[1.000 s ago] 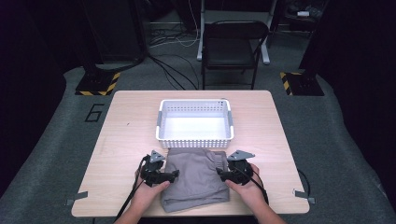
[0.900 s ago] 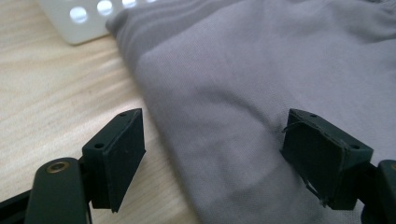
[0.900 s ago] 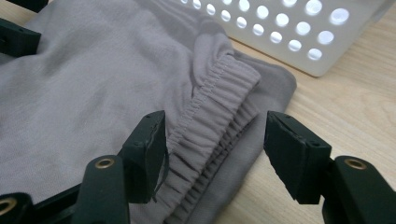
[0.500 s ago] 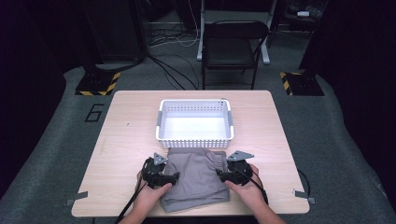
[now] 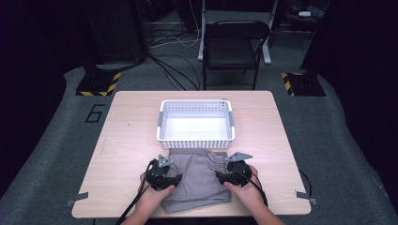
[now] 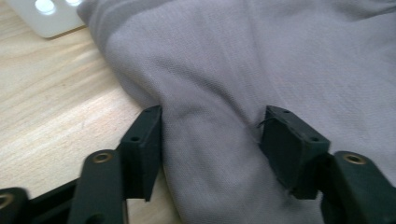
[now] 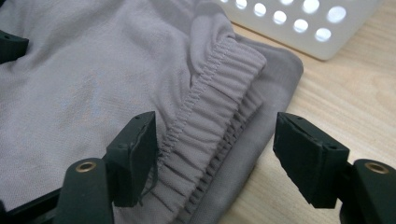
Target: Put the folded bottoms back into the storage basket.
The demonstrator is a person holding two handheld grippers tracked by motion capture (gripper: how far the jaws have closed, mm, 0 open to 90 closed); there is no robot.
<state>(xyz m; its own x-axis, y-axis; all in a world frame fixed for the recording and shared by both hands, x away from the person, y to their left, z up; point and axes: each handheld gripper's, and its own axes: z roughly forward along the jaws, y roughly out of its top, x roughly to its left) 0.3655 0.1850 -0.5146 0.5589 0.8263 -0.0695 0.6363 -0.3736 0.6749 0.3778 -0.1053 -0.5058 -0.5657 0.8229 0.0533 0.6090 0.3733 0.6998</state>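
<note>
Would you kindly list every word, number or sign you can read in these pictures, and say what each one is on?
"6": a dark numeral on the grey floor mat, left of the table.
The grey folded garment, the white basket and the two grippers bear no readable text or label.

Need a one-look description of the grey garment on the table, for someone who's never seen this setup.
Start at the light wooden table and find the white perforated plastic basket at its middle. Right against the basket's near wall, on the person's side, lies the folded grey cloth garment. It is the only soft thing there, with a gathered elastic waistband along one edge.
</note>
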